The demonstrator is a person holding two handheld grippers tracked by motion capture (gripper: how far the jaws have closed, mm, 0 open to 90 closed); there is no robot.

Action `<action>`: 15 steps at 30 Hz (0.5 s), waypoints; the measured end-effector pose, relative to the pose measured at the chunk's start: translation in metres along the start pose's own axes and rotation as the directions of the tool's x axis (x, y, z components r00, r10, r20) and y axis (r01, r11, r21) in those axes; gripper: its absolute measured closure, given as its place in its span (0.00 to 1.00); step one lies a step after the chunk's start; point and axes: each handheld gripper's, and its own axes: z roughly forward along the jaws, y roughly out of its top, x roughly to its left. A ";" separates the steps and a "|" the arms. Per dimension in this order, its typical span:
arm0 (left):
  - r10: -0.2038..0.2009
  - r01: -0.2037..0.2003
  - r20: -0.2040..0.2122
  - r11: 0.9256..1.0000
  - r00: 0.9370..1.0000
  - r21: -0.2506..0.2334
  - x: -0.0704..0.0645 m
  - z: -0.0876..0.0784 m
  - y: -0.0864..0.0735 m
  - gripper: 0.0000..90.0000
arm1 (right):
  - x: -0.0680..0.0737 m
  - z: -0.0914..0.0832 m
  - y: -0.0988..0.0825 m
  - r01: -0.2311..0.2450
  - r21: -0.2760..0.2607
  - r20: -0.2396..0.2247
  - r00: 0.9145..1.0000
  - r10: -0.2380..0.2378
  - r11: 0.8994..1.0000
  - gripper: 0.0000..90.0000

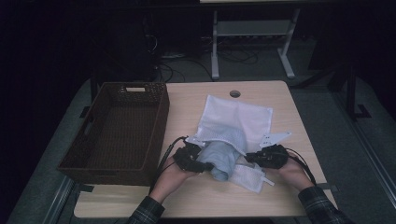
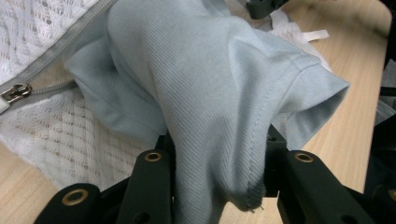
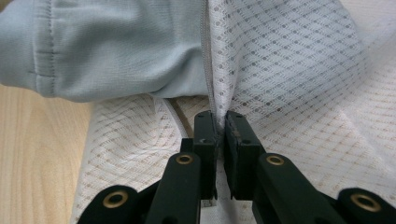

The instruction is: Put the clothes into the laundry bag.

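Note:
A white mesh laundry bag [image 1: 236,116] lies on the wooden table [image 1: 210,198] with a light blue garment [image 1: 219,158] sticking out of its open zipped mouth. My left gripper [image 1: 198,164] is at the garment's left end. In the left gripper view, the left gripper [image 2: 217,154] is shut on a hemmed fold of the blue garment [image 2: 210,84], beside the mesh bag [image 2: 60,135] and its zipper pull [image 2: 14,93]. My right gripper [image 1: 254,158] is at the bag's right side. In the right gripper view, the right gripper [image 3: 220,123] pinches the zipper edge of the mesh bag [image 3: 289,70], next to the garment [image 3: 116,46].
A dark woven basket [image 1: 161,121], with nothing in it, stands on the left half of the table. A round cable hole [image 1: 235,94] is near the far edge. Beyond the table are desk legs [image 1: 215,46] and cables on the floor.

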 end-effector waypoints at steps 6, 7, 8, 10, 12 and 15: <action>-0.002 0.001 -0.023 0.999 1.000 -0.041 -0.003 -0.006 0.004 0.77 | 0.001 -0.001 0.002 0.003 -0.010 -0.003 1.000 -0.003 1.000 0.92; -0.004 0.003 -0.026 0.999 1.000 -0.047 -0.004 -0.007 0.005 0.77 | 0.002 -0.002 0.003 0.003 -0.016 -0.007 1.000 -0.003 1.000 0.92; -0.007 0.005 -0.031 0.998 1.000 -0.059 -0.004 -0.007 0.006 0.77 | 0.003 -0.003 0.003 0.006 -0.018 -0.007 1.000 -0.006 1.000 0.92; -0.003 -0.001 -0.042 0.997 0.999 -0.081 -0.006 -0.009 0.007 0.78 | 0.005 -0.003 0.005 0.007 -0.023 -0.009 1.000 -0.007 1.000 0.92; -0.004 -0.001 -0.052 0.994 0.999 -0.105 -0.007 -0.010 0.008 0.78 | 0.006 -0.003 0.006 0.012 -0.030 -0.009 1.000 -0.012 0.999 0.93; -0.002 -0.006 -0.067 0.993 0.998 -0.121 -0.007 -0.010 0.009 0.79 | 0.007 -0.004 0.009 0.012 -0.041 -0.014 1.000 -0.013 0.999 0.94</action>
